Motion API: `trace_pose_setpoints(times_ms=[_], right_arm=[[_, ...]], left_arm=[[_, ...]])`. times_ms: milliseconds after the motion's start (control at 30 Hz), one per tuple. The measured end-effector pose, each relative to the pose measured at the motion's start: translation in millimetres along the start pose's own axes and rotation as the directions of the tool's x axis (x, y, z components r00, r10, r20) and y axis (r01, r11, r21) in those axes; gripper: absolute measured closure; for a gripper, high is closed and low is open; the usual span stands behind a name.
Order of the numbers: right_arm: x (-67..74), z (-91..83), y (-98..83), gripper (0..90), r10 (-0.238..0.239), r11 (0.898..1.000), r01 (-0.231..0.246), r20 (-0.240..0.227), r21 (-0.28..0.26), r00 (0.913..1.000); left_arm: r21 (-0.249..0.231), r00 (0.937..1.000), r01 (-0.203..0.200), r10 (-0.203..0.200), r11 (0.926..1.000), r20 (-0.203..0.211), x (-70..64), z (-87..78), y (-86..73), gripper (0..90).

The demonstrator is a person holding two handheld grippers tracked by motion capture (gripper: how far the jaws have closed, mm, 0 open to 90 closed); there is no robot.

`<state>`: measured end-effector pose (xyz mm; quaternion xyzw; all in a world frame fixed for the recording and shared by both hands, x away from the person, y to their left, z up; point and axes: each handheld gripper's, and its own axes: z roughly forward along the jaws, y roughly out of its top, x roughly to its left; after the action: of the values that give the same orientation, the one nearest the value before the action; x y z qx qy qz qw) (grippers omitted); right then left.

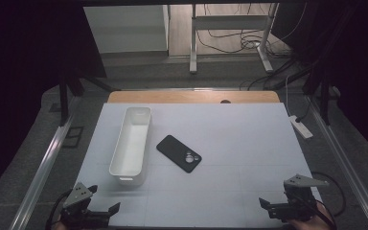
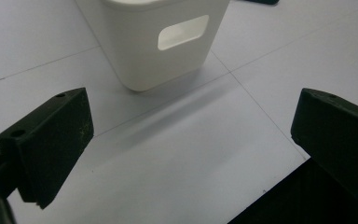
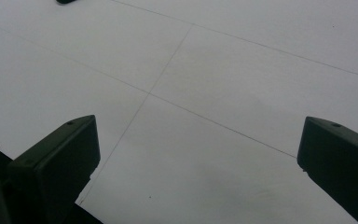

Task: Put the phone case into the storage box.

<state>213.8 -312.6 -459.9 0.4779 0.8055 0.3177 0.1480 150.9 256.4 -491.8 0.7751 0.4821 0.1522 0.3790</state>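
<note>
Plastic, white and smooth, makes up the long narrow bin (image 1: 131, 143) with rounded corners and a handle slot in its near end, lying lengthwise on the pale counter (image 1: 230, 143) left of centre; just beside it, apart, lies a flat black phone (image 1: 178, 153), camera rings up. Left hand-held gripper (image 1: 106, 211) and right hand-held gripper (image 1: 267, 207) sit at the near corners (blocky black jaws spread wide, holding nothing). Bare sheet lies between them and ahead of the right one.
</note>
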Motion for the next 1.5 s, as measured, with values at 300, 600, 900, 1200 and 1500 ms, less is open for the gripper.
trace_pose_setpoints(times_ms=[300,600,900,1200,1500], right_arm=[[1.2,0.7,0.4,0.0,-0.013,1.0,0.013,-0.004,0.008,0.9999],[1.8,1.5,0.7,0.0,-0.017,1.0,0.017,-0.01,0.015,0.9998],[1.6,1.5,1.1,0.0,-0.02,1.0,0.02,-0.017,0.012,0.9996],[2.6,2.9,3.6,0.0,-0.042,0.999,0.042,-0.019,0.017,0.9989],[3.1,4.6,6.0,0.0,-0.053,0.998,0.054,-0.025,0.016,0.9983]], left_arm=[[0.001,1.0,-0.005,0.005,1.0,0.0,-0.3,0.1,-0.2,0.1],[-0.001,1.0,-0.003,0.003,1.0,0.003,-0.1,-0.2,-0.4,0.0],[0.003,1.0,-0.007,0.007,1.0,0.0,-0.5,0.2,-0.4,0.2],[-0.005,1.0,-0.005,0.005,1.0,0.002,-0.6,-0.4,-0.9,0.2],[-0.001,0.9999,-0.013,0.013,0.9999,0.0,-1.0,-0.2,-0.8,0.3]])
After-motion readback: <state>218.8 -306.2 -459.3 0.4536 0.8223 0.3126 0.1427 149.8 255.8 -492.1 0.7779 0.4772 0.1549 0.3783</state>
